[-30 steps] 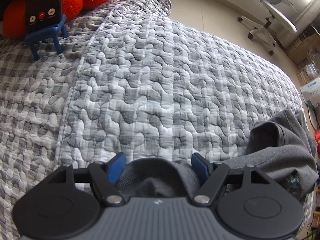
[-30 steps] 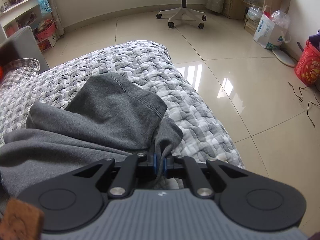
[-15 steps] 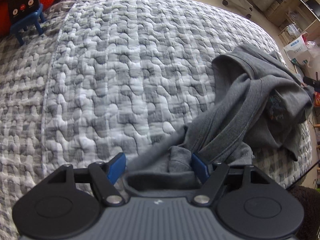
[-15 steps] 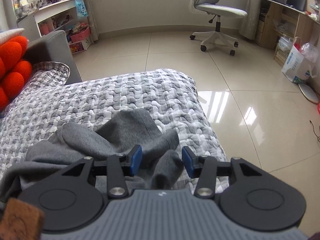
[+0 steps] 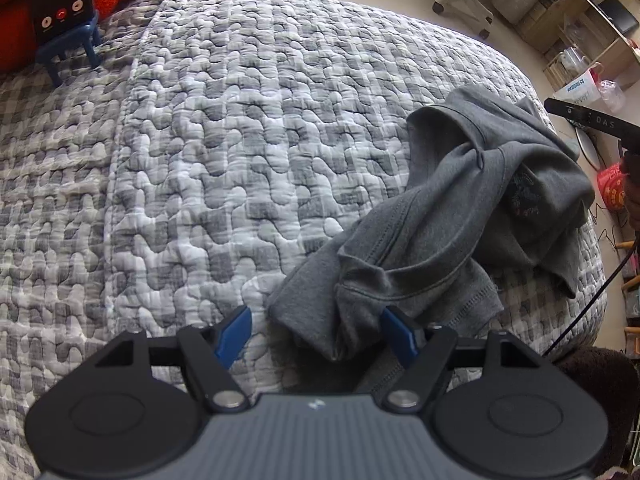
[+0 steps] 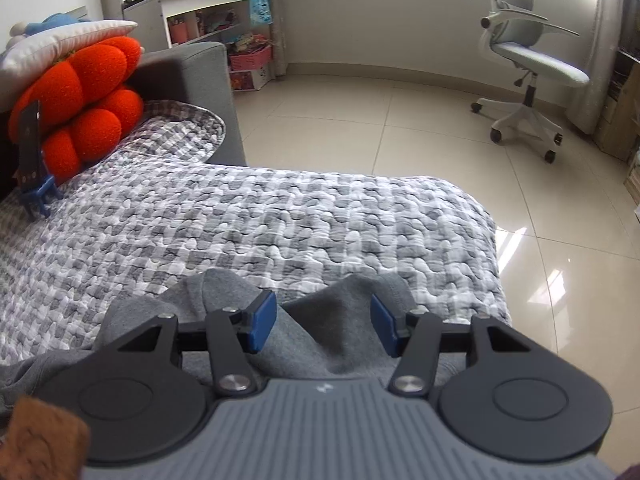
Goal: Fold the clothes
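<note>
A dark grey garment (image 5: 472,216) lies crumpled in a heap on the grey-white quilted bed cover (image 5: 240,152), near its right edge. My left gripper (image 5: 316,334) is open, with the near end of the garment lying between its blue pads, not pinched. In the right wrist view the same garment (image 6: 320,328) bunches under and between the blue pads of my right gripper (image 6: 323,326), which is open and holds nothing.
A phone on a small blue stand (image 5: 64,12) and orange cushions (image 6: 84,96) sit at the head of the bed. A white office chair (image 6: 532,64) stands on the tiled floor (image 6: 400,128) beyond the bed. The other gripper's body (image 5: 592,120) shows at the right.
My right gripper opened and let go of the garment, then rose and tilted up. My left gripper stayed open and drew back, so more of the crumpled garment shows.
</note>
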Motion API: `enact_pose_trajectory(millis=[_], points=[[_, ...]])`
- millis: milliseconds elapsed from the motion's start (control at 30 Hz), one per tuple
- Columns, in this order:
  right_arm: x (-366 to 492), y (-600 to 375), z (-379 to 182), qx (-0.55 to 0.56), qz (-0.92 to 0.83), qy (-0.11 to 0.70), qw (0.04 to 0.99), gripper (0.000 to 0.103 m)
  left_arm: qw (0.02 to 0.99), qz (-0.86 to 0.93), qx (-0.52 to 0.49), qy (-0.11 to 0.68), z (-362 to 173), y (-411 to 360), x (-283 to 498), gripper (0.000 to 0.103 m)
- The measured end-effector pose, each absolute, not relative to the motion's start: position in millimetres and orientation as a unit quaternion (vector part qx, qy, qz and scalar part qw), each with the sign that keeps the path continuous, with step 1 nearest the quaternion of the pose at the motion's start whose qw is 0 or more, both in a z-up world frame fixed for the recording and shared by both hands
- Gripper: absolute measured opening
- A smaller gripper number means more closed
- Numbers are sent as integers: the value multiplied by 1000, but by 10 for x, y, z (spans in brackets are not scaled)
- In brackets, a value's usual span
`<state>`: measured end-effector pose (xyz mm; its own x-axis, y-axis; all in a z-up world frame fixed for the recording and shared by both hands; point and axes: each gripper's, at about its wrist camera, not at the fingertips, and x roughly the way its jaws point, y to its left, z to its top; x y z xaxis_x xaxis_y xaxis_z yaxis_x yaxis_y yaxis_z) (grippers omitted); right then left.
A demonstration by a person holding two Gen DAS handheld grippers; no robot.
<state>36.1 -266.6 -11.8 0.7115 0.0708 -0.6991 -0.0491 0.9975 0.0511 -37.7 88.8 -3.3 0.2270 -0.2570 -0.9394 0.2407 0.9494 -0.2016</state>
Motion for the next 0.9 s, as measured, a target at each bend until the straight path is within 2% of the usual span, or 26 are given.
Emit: enact_pose_trajectory(millis=[167, 267, 333, 400, 467, 500, 533, 567, 900], points=[[465, -2543, -135, -1, 51, 388, 920, 56, 779, -188, -27, 597, 38, 858, -518, 70], [492, -2499, -146, -2, 60, 393, 918, 57, 789, -191, -30, 583, 94, 837, -559, 62], [489, -2474, -157, -3, 64, 396, 916, 57, 800, -185, -26, 571, 117, 824, -545, 52], [487, -2456, -163, -6, 68, 399, 914, 57, 806, -181, -28, 563, 116, 834, -517, 49], [490, -2450, -163, -9, 76, 404, 912, 57, 806, -178, -40, 563, 96, 861, -475, 42], [494, -2450, -159, -12, 81, 405, 911, 57, 807, -174, -45, 563, 92, 874, -454, 34], [498, -2448, -156, -16, 87, 406, 910, 57, 807, -170, -50, 563, 87, 888, -433, 22], [505, -2438, -157, -21, 96, 407, 908, 57, 809, -168, -56, 560, 95, 905, -416, 18], [830, -2149, -310, -51, 184, 417, 889, 57, 798, -167, -83, 573, 37, 964, -356, 18]])
